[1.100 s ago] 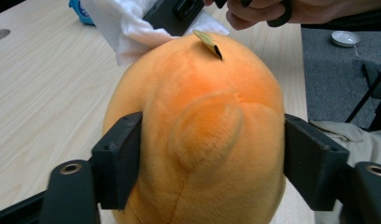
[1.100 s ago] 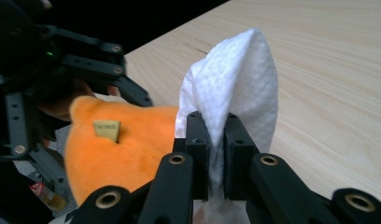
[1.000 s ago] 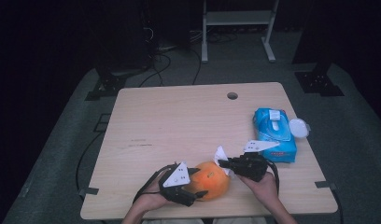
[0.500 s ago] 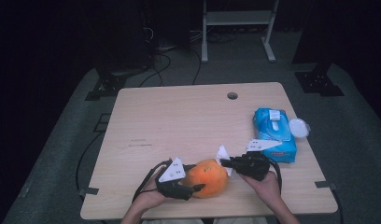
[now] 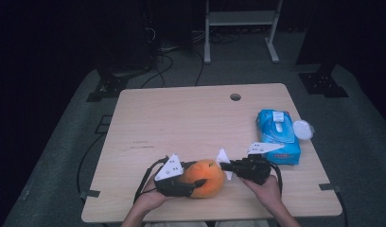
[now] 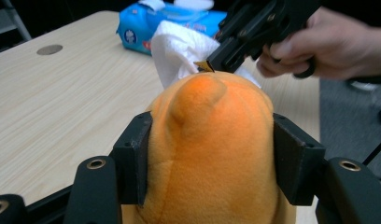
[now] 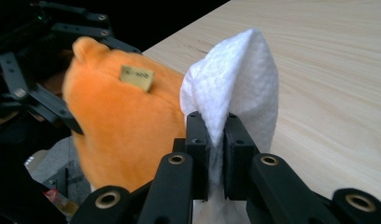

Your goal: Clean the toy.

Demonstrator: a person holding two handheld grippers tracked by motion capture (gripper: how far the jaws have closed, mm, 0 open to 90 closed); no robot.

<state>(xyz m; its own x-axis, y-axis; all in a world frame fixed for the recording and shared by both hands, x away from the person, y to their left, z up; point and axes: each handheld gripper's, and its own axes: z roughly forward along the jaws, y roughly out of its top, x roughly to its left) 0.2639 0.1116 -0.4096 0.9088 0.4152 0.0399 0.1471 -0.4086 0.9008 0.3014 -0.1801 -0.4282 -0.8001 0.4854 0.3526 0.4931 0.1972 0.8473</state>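
Left gripper (image 5: 193, 182) is clamped on the orange plush toy (image 5: 204, 178), jaws pressed into both its sides, seen close up in left gripper view w/ the toy (image 6: 209, 149) bulging between the pads. Toy sits near the front edge of the desk (image 5: 181, 123), roughly centre. Right gripper (image 5: 229, 166) is closed on a white wipe (image 5: 223, 161), jaws pinched together w/ the tissue (image 7: 235, 88) sticking up out of them in right gripper view. Wipe touches the toy's right side; a small yellow tag (image 7: 137, 77) shows on the plush just beside it. Blue wipes pack (image 5: 277, 135) lies on the desk's right part, well apart from the toy, w/ a white round lid (image 5: 302, 129) just beside it at the edge
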